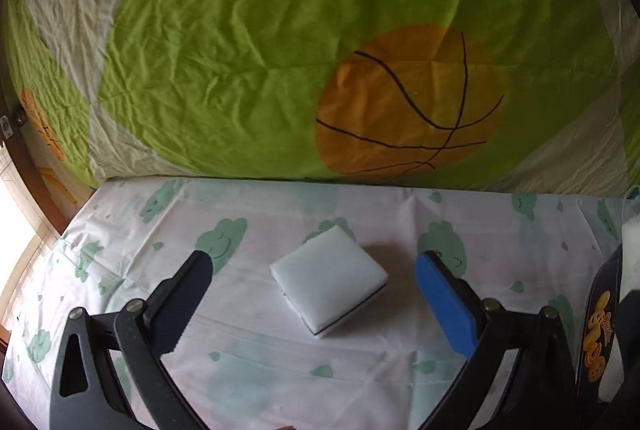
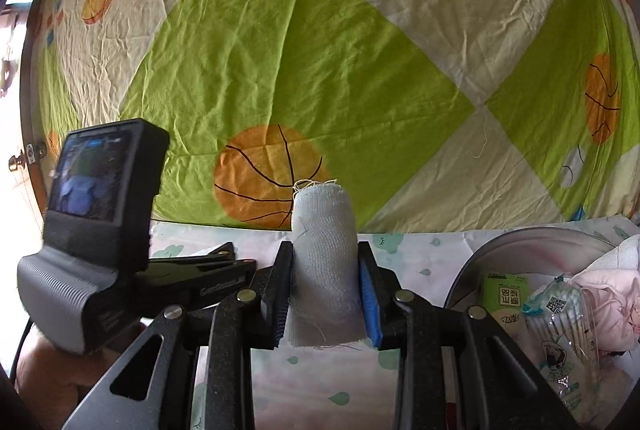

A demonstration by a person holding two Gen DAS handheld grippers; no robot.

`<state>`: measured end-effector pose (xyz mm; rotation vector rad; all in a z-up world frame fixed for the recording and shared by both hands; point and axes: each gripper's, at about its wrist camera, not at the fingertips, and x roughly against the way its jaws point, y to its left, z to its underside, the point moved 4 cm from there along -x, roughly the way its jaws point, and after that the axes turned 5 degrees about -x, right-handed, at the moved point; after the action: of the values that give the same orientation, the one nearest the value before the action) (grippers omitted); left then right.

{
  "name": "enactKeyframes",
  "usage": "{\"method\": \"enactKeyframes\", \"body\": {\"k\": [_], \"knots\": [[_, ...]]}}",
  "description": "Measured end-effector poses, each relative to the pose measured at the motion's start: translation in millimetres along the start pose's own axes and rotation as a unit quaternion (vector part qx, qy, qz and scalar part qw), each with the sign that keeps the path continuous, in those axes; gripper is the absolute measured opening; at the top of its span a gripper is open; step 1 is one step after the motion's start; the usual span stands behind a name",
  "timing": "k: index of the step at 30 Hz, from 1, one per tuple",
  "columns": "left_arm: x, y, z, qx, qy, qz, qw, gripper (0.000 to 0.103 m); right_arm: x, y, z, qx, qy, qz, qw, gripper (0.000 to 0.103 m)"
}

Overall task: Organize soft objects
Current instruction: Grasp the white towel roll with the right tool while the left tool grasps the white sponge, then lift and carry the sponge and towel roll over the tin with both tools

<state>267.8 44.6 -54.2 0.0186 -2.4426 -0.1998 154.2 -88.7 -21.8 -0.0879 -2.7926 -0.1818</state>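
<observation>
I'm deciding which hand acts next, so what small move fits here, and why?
Probably carry the gauze roll, clamped in the right gripper, over to the metal bowl, which already holds soft items. The left gripper is open, its jaws either side of the white sponge.

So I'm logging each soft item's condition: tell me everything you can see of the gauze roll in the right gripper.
The gauze roll is a white, open-weave cloth cylinder, loosely wound, with frayed threads at its top and bottom edges. It stands roughly upright, its top leaning slightly left, pinched at its lower half by the right gripper, whose fingers press both sides and dent it slightly. It looks held above the cloud-print sheet, with its top in front of the basketball-print cloth.
</observation>
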Motion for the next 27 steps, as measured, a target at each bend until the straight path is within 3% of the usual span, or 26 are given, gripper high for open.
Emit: {"method": "enactKeyframes", "body": {"k": [2, 9, 11, 13, 14, 15, 20, 25, 27], "knots": [[-23, -9, -5, -0.010, 0.046, 0.019, 0.9987, 0.102, -2, -1, 0, -0.005, 0.005, -0.001, 1.000, 0.033], [-67, 0, 7, 0.052, 0.143, -0.025, 0.9880, 0.096, -7, -4, 1, -0.015, 0.020, -0.002, 1.000, 0.033], [-63, 8, 14, 0.093, 0.134, -0.003, 0.9865, 0.090, -8, -4, 1, -0.014, 0.021, -0.002, 1.000, 0.033], [-56, 9, 17, 0.086, 0.132, -0.006, 0.9875, 0.078, -7, -3, 1, -0.010, 0.020, -0.002, 1.000, 0.033], [-52, 11, 20, 0.086, 0.129, -0.003, 0.9879, 0.057, -7, -2, 1, -0.009, 0.019, -0.003, 1.000, 0.033], [-47, 12, 21, 0.084, 0.124, -0.001, 0.9887, 0.055, -6, -2, 1, -0.008, 0.017, -0.003, 1.000, 0.033], [-18, 27, 34, 0.100, 0.100, 0.039, 0.9891, 0.054, -4, -1, 0, -0.003, 0.009, -0.005, 1.000, 0.033], [42, 46, 46, 0.121, 0.000, 0.070, 0.9901, 0.054, 5, 2, -1, 0.003, -0.012, -0.011, 1.000, 0.033], [69, 54, 53, 0.137, -0.039, 0.057, 0.9881, 0.054, 9, 4, -1, 0.008, -0.022, -0.013, 1.000, 0.033]]}}
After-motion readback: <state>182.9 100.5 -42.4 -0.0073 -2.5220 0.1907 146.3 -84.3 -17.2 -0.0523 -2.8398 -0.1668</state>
